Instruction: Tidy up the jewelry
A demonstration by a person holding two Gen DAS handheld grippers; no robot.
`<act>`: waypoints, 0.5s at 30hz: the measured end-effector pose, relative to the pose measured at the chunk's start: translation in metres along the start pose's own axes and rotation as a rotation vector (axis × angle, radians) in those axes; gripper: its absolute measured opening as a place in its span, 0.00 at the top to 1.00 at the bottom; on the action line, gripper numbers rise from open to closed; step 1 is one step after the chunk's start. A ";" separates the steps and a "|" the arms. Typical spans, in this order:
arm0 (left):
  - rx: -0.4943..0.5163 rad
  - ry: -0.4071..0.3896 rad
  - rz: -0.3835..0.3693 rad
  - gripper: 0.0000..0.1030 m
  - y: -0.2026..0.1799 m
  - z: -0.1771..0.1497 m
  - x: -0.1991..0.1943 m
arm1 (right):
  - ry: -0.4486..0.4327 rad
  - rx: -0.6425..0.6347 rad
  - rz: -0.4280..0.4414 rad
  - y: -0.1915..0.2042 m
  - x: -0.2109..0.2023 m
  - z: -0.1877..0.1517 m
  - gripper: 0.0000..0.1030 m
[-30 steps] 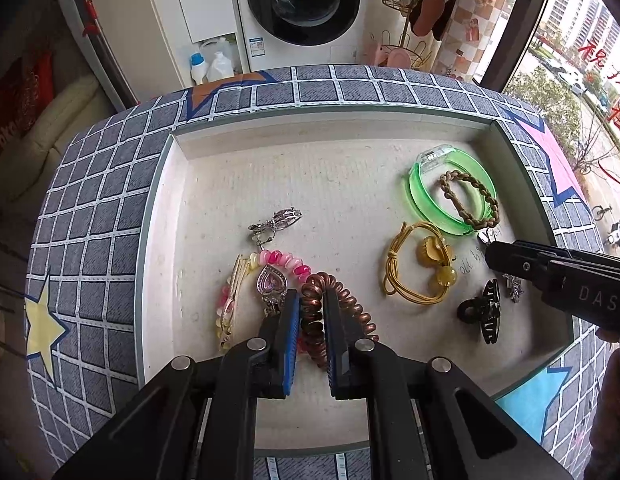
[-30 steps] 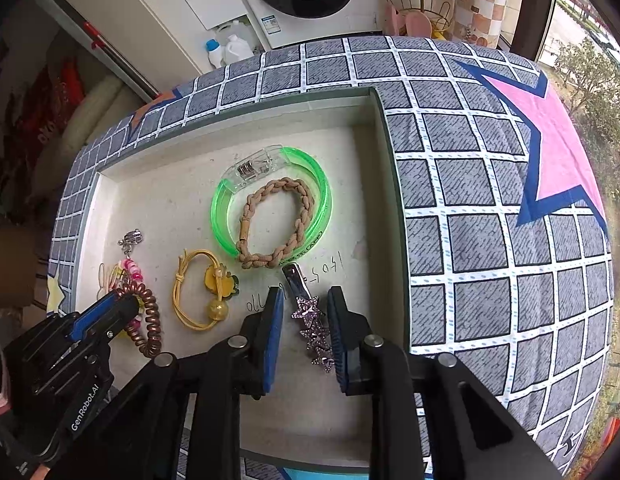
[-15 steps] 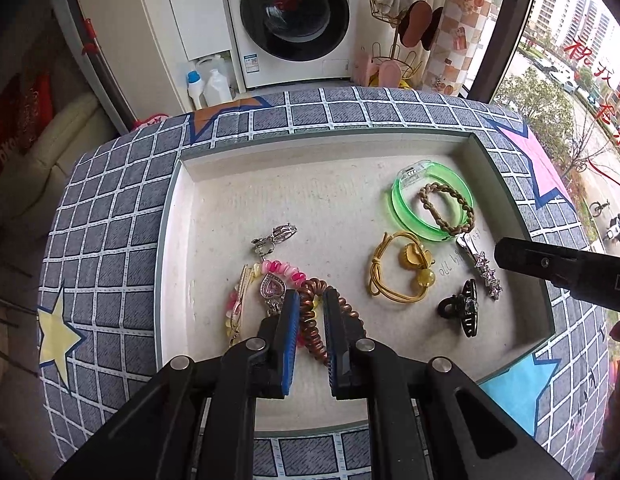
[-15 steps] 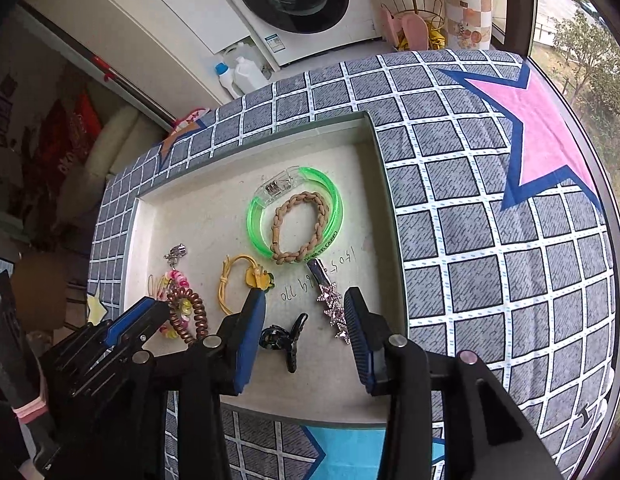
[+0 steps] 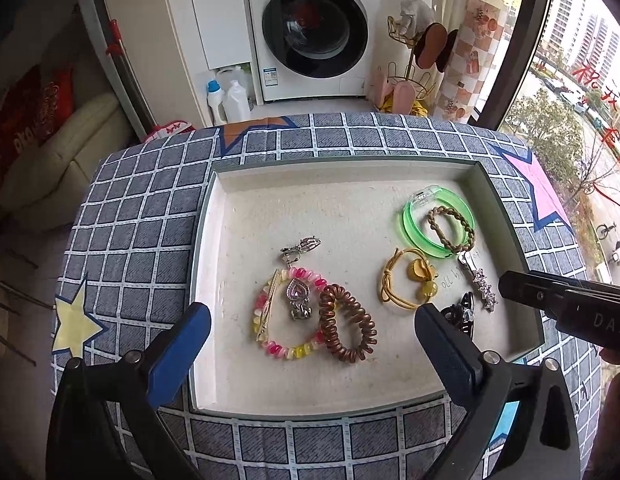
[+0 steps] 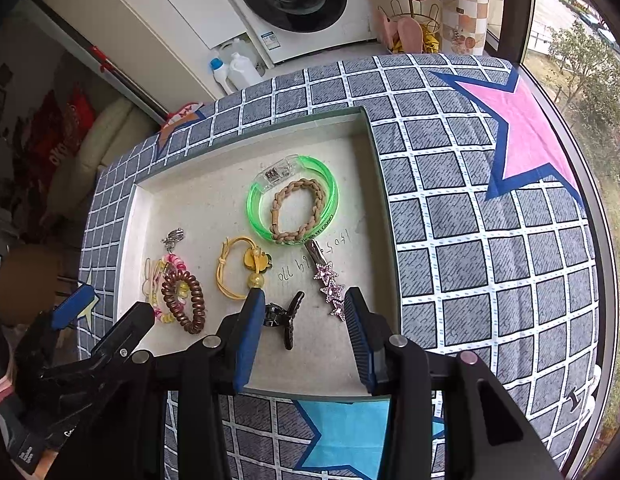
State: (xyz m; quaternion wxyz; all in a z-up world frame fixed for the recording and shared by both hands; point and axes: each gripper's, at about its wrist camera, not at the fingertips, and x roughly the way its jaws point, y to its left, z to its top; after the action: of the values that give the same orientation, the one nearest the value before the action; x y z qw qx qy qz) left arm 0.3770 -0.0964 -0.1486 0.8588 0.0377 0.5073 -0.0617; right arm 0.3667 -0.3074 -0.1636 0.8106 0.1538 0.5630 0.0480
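A shallow beige tray (image 5: 349, 204) (image 6: 214, 184) holds the jewelry. On its left lie a pink-yellow bead bracelet (image 5: 286, 312), a heart pendant (image 5: 297, 292), a silver clip (image 5: 301, 246) and a brown coil hair tie (image 5: 347, 324) (image 6: 182, 300). On its right lie a yellow cord tie (image 5: 405, 278) (image 6: 238, 268), a green bangle (image 5: 437, 222) (image 6: 294, 200) around a braided tan band (image 6: 297, 210), a star hair clip (image 5: 478, 280) (image 6: 327, 282) and a black claw clip (image 6: 284, 316). My left gripper (image 5: 310, 344) is wide open above the tray's near edge. My right gripper (image 6: 304, 332) is open above the claw clip.
The tray sits on a grey checked cloth with coloured stars (image 6: 489, 220). A washing machine (image 5: 313, 28), detergent bottles (image 5: 230, 100) and a metal rack (image 5: 413, 80) stand on the floor beyond. A window (image 5: 581, 100) is on the right.
Both grippers have let go and opened wide: the left released the brown coil tie, the right released the star clip. Both have pulled back and up from the tray.
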 end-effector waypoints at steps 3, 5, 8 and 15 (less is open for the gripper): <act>0.003 0.003 0.010 0.00 0.001 -0.004 -0.003 | 0.000 -0.013 -0.009 0.005 -0.002 -0.003 0.38; 0.005 0.008 0.021 0.00 0.002 -0.007 -0.005 | -0.003 -0.016 -0.011 0.008 -0.002 -0.005 0.28; -0.005 0.015 0.019 0.00 0.006 -0.012 -0.009 | 0.001 -0.015 -0.017 0.010 -0.003 -0.008 0.26; -0.004 0.021 0.025 0.00 0.013 -0.023 -0.020 | -0.007 -0.044 -0.051 0.017 -0.009 -0.018 0.22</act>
State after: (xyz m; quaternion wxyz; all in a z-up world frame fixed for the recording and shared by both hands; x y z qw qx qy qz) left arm 0.3498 -0.0792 -0.1419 0.8542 0.0428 0.5158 -0.0495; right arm 0.3483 -0.2899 -0.1567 0.8167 0.1217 0.5628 0.0392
